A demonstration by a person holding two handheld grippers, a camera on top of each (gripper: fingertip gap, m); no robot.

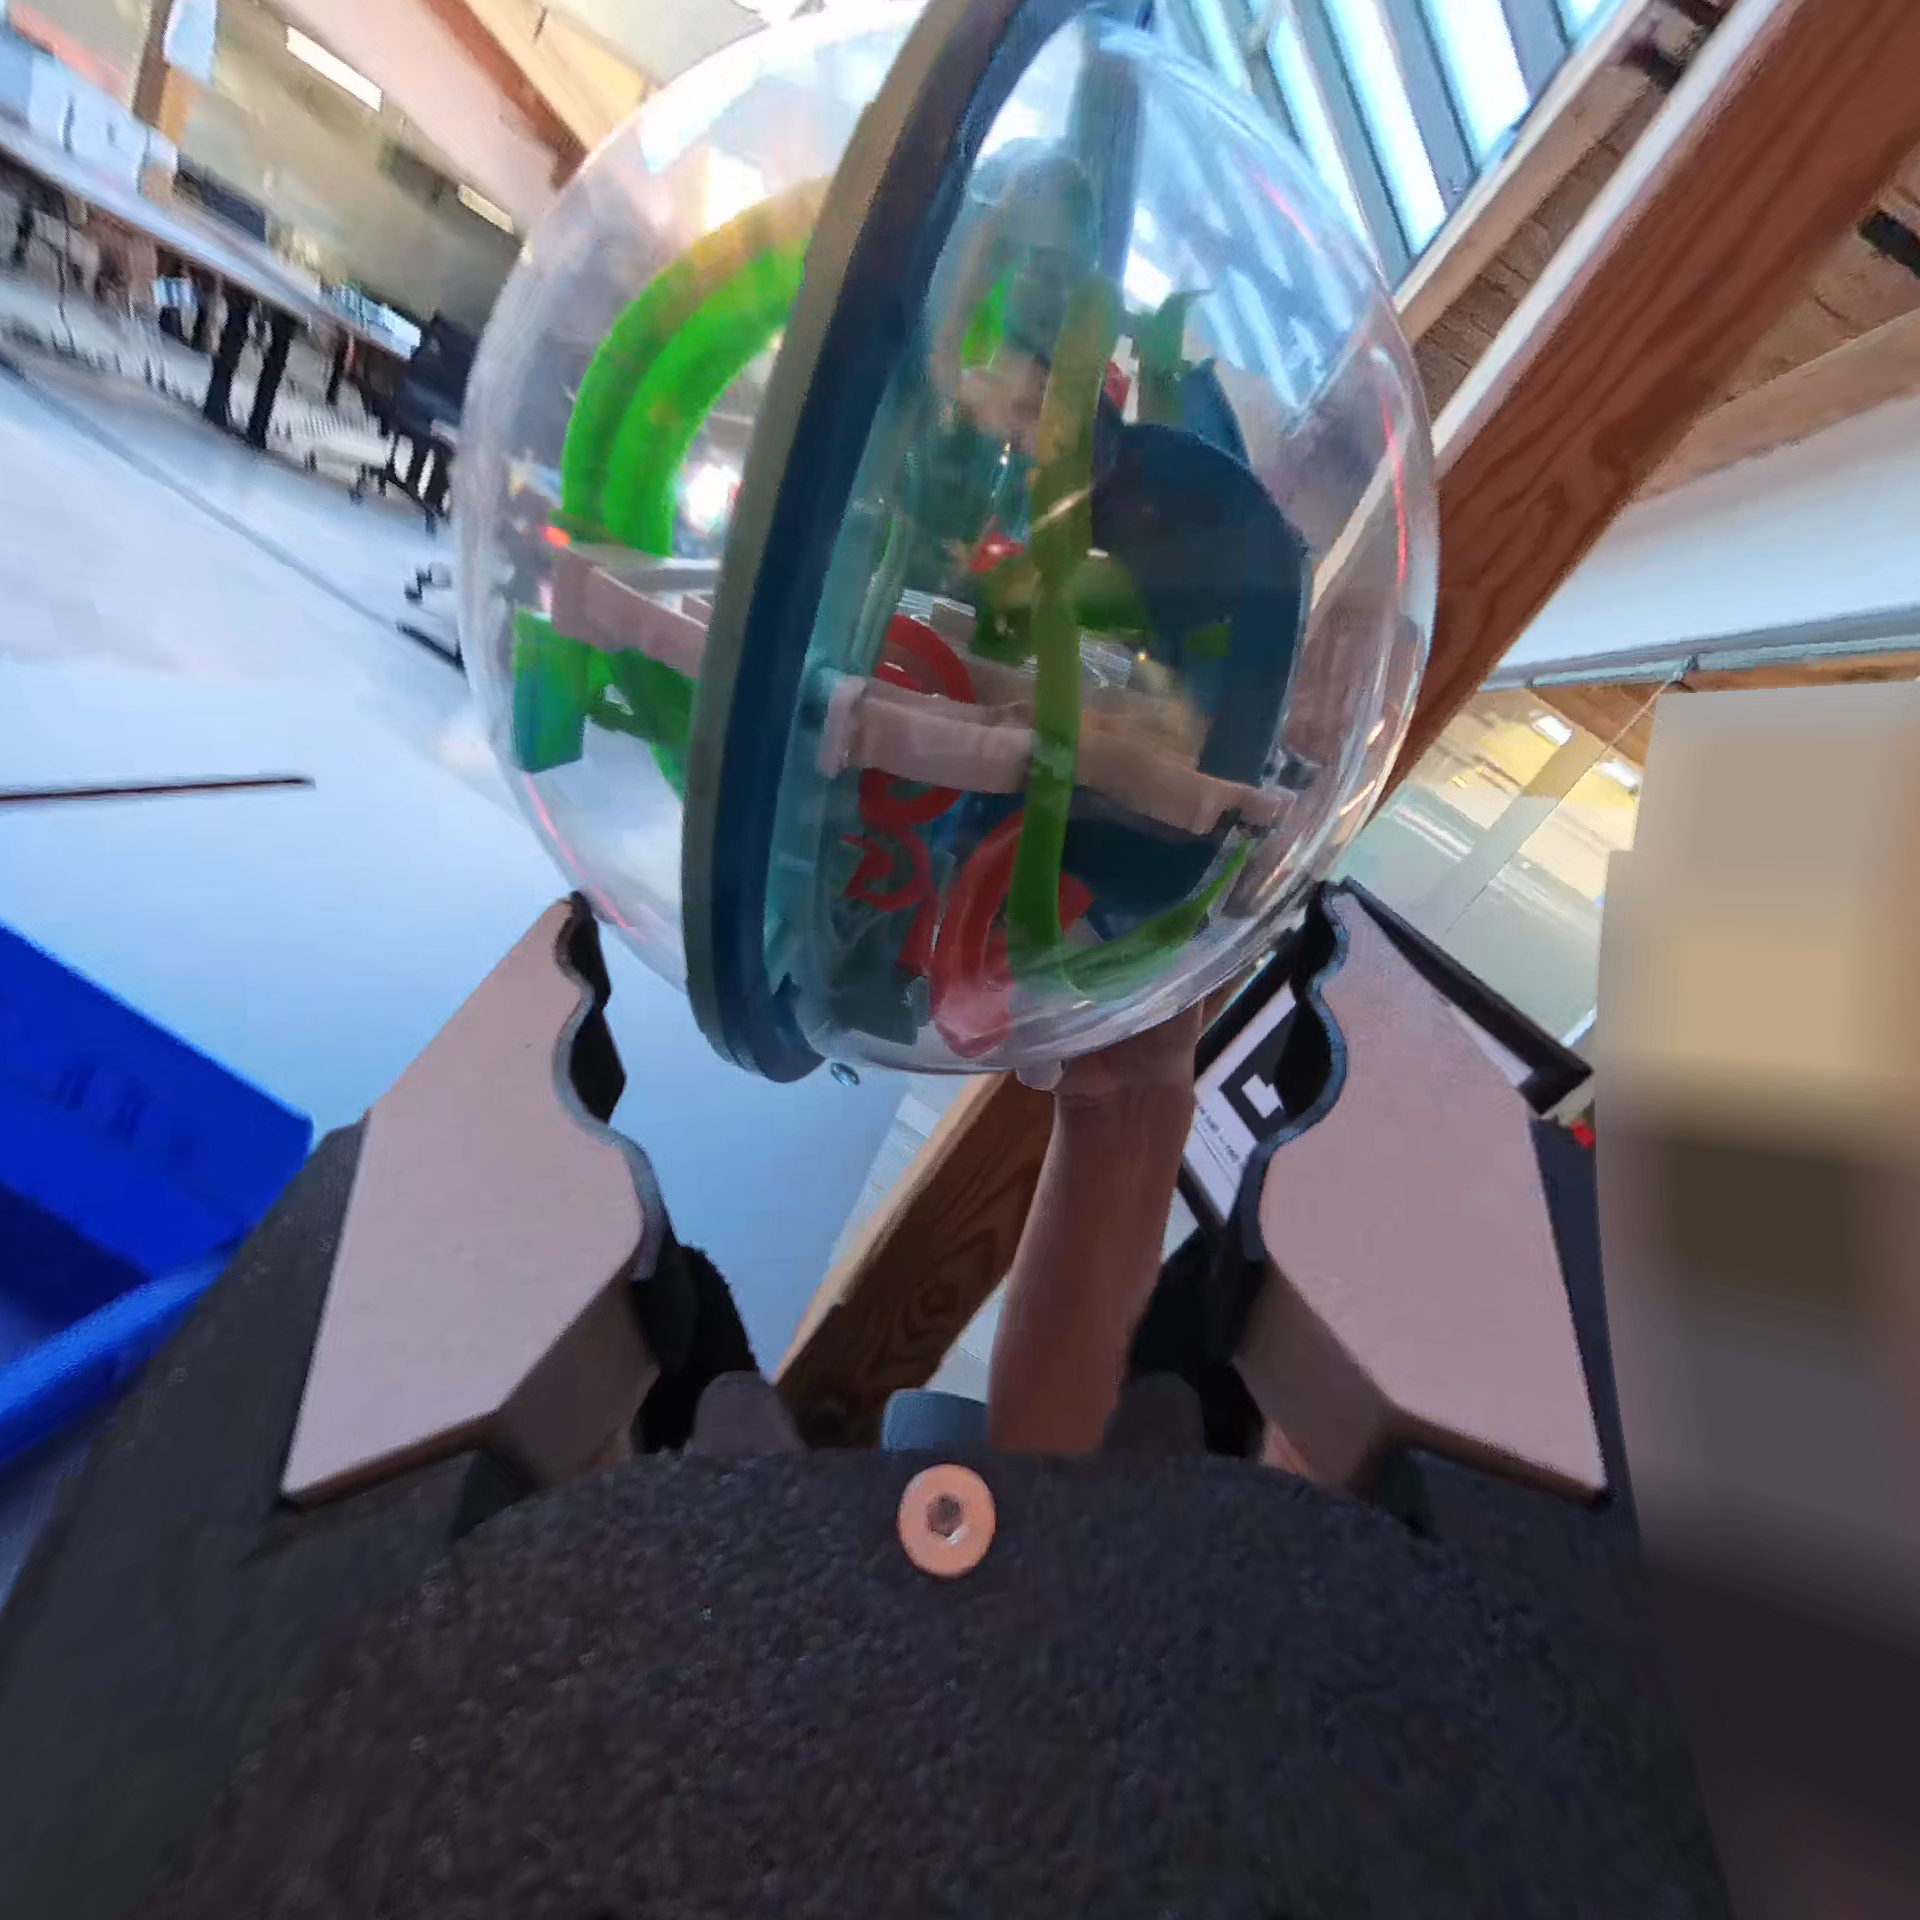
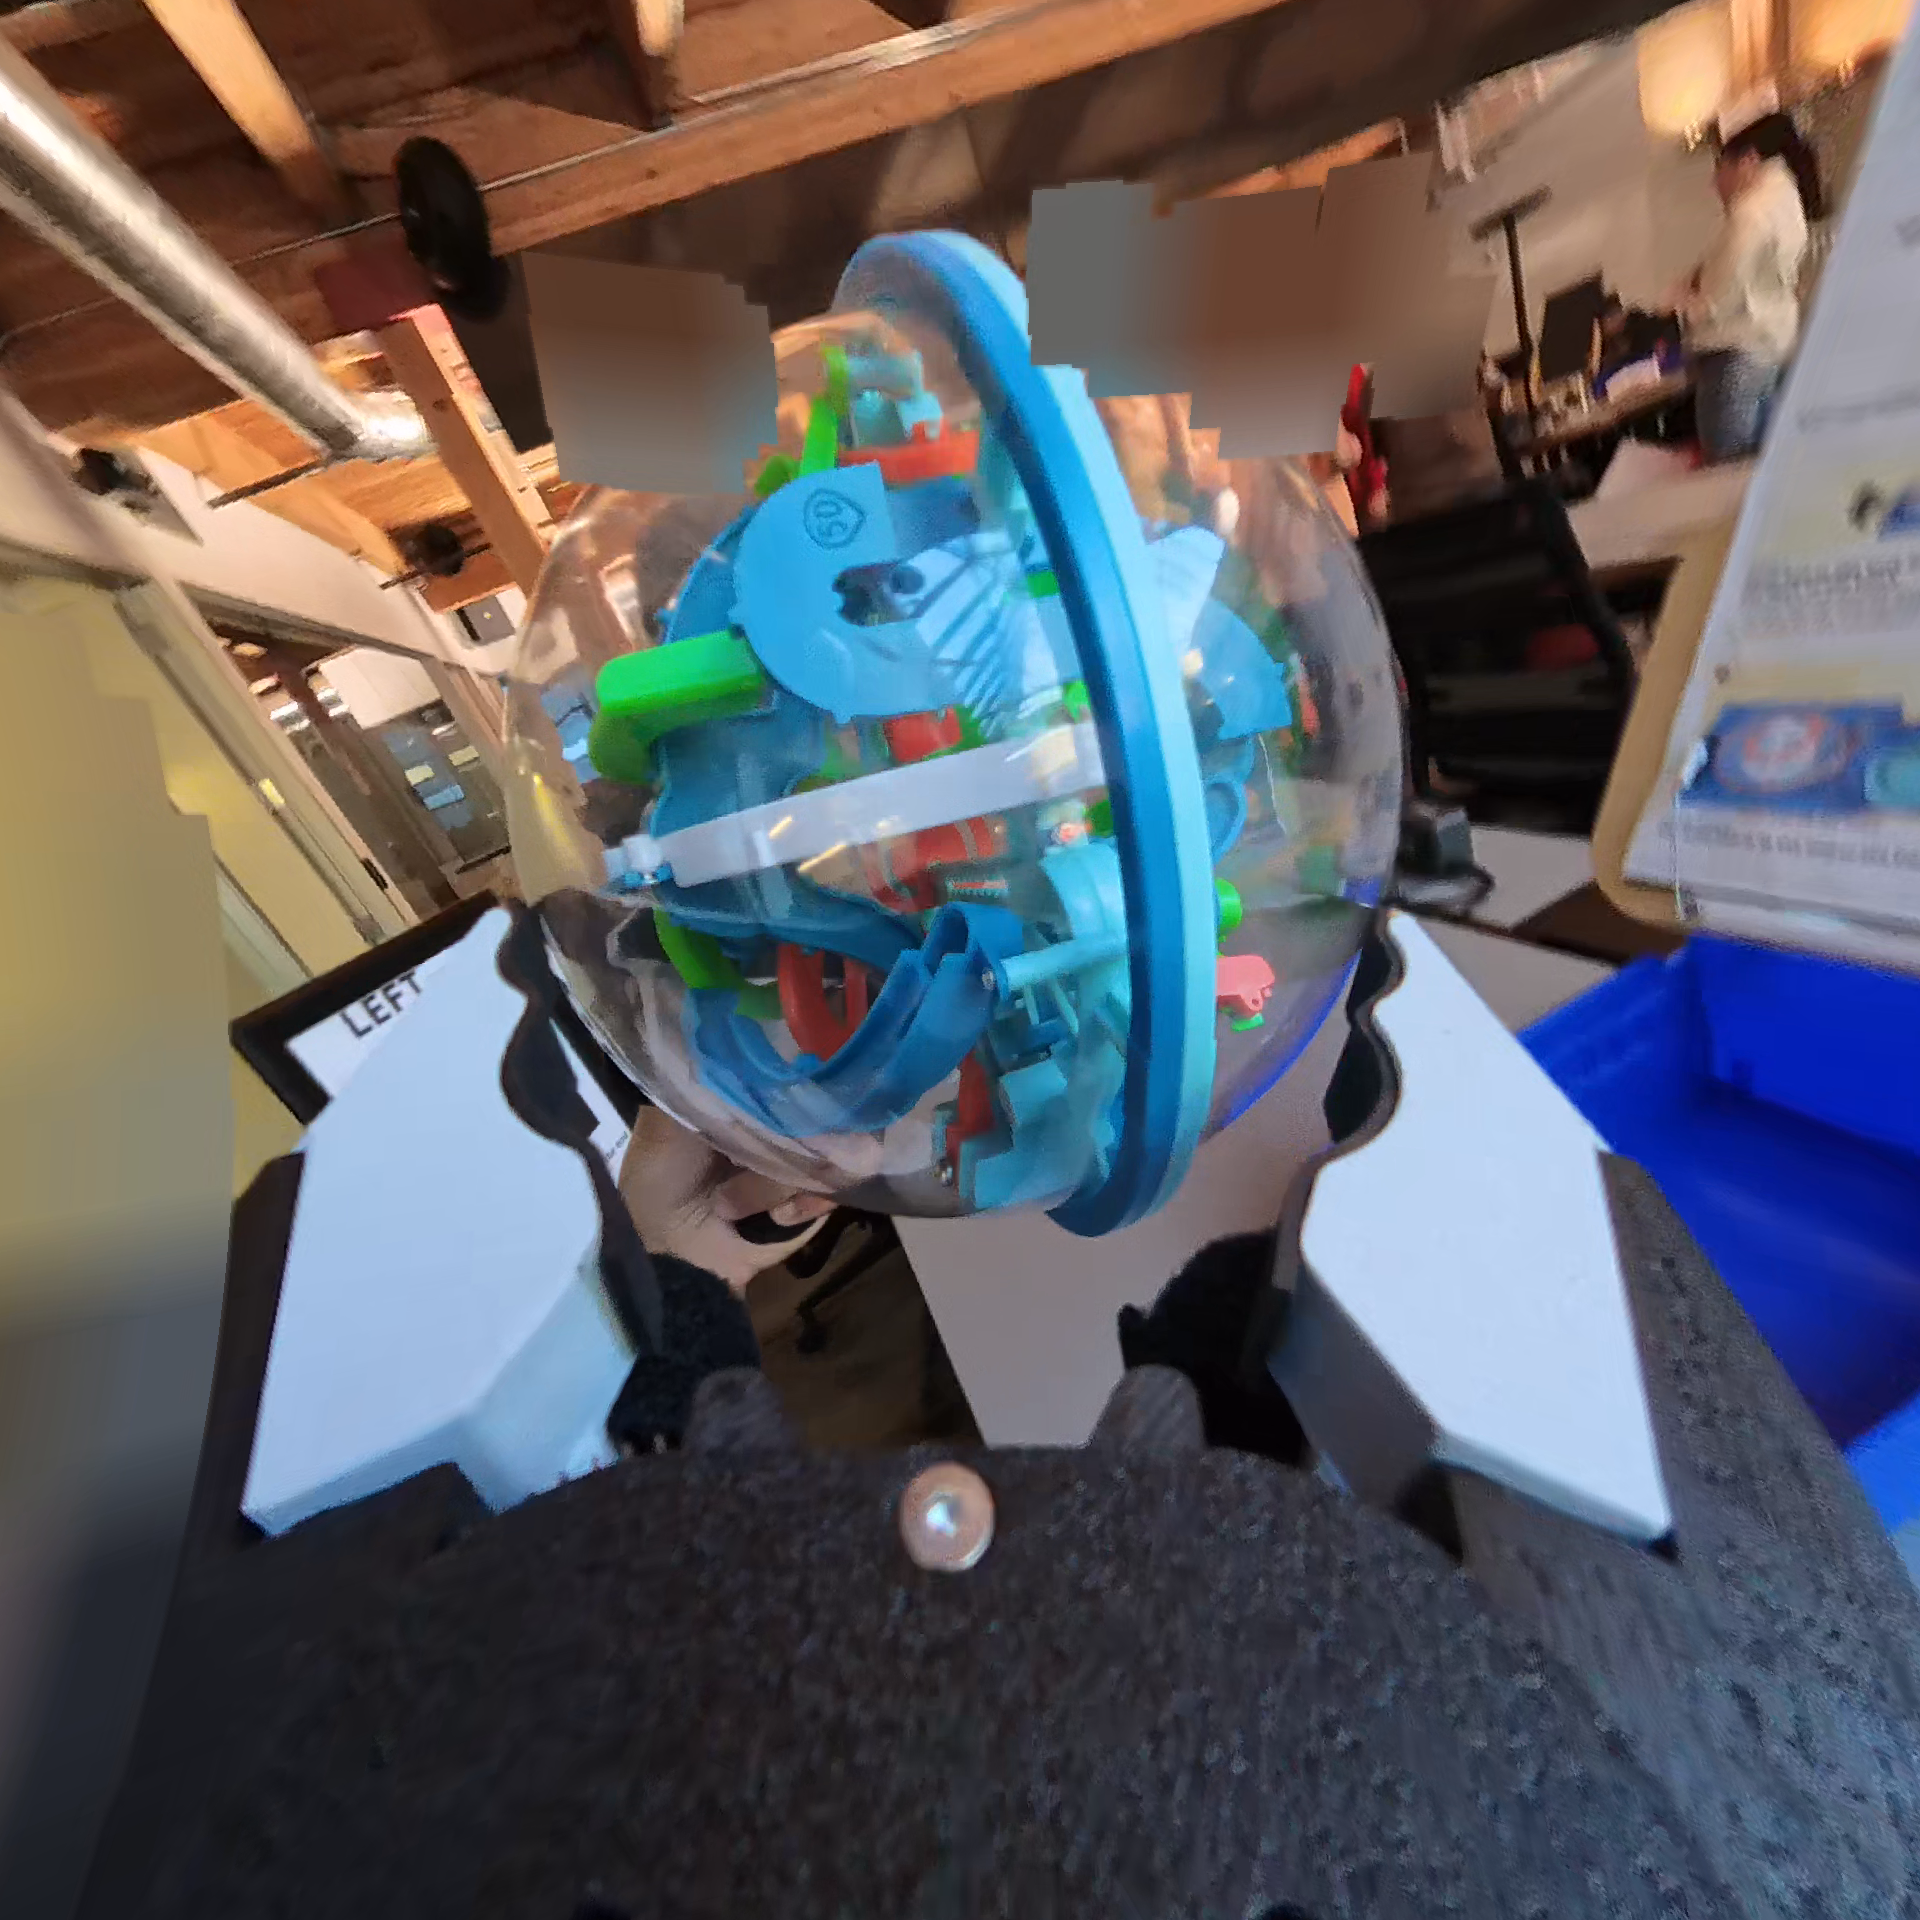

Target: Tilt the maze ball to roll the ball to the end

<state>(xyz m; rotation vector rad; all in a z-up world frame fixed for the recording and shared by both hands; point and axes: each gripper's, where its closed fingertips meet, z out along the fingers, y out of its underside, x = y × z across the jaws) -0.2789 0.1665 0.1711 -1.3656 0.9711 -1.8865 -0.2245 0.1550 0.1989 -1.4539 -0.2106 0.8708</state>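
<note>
The maze ball [image 1: 935,582] is a clear sphere with a blue ring around it and green, red, blue and white tracks inside. It is held up in the air. My left gripper [image 1: 951,914] has its fingers spread wide, both tips touching the sphere's lower sides. In the right wrist view the maze ball [image 2: 935,748] sits the same way between the fingers of my right gripper [image 2: 945,935]. The two grippers hold it from opposite sides. A hand [image 2: 707,1195] shows under the ball. I cannot pick out the small ball inside.
A blue bin [image 1: 104,1143] is at the lower left, and shows at the right in the right wrist view [image 2: 1766,1122]. A white table top [image 1: 208,623] lies below. Wooden beams [image 1: 1558,416] and a poster board [image 2: 1787,675] stand close by.
</note>
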